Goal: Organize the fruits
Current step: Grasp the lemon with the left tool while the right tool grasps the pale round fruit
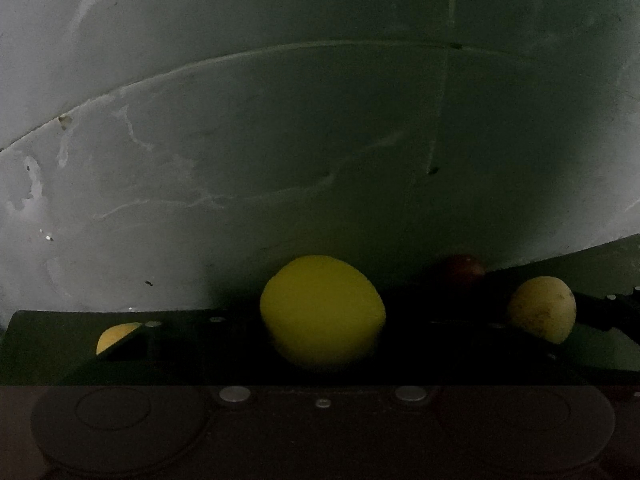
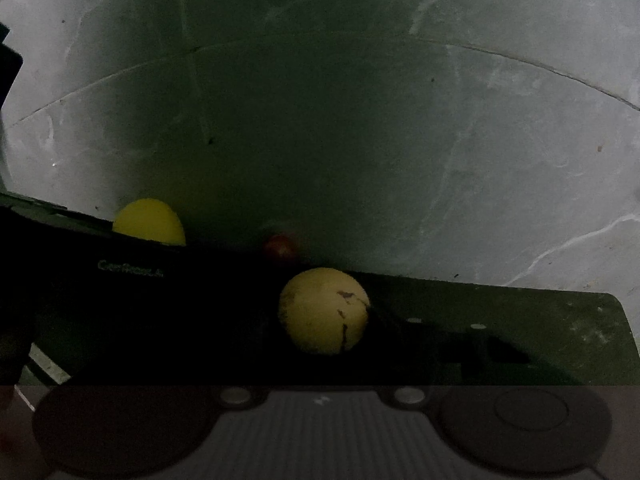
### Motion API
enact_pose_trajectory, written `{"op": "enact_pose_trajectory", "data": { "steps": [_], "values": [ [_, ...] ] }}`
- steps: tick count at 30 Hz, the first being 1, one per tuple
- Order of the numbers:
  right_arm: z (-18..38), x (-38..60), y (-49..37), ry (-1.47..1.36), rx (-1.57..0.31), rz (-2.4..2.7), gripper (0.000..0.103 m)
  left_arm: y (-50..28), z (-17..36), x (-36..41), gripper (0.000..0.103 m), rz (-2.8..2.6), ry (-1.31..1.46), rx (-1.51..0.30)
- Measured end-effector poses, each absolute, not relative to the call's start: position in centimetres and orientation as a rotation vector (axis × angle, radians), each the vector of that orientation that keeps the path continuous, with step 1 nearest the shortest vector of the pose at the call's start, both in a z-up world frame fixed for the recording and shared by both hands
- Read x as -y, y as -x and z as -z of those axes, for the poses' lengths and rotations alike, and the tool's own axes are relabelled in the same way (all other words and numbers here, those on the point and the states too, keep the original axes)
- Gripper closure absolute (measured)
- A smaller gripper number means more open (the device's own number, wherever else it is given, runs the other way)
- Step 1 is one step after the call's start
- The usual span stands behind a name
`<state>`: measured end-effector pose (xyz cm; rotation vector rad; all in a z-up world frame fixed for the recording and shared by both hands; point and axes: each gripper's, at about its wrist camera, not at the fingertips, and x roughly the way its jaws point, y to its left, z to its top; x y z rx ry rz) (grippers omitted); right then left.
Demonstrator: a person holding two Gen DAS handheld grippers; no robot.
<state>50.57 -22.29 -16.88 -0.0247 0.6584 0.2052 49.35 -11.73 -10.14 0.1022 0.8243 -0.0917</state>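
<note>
Lemon [image 1: 322, 314]: between the left claw's [image 1: 322, 344] fingers, apparently gripped. Firm, light, waxy; hold at its widest girth.
Spotted yellow fruit [image 2: 324, 311]: in the right claw [image 2: 324, 340], apparently gripped. Possibly soft; squeeze gently.
Red fruit [image 2: 280, 249]: beyond, on the grey surface [image 2: 400, 140].

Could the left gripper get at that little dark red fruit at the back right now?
Probably not directly. The left gripper already has the bright yellow fruit between its fingers, and the dark red fruit sits behind, off to the right, partly hidden in shadow.
</note>
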Motion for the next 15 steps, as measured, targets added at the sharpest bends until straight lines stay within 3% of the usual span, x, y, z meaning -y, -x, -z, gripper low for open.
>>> {"op": "enact_pose_trajectory", "data": {
  "steps": [15],
  "values": [
    [17.5, 21.9, -49.3, 0.019, -0.647, -0.238, 0.050, -47.3, 10.1, 11.5, 0.040, 0.133, -0.069, -0.831]
  ]
}}
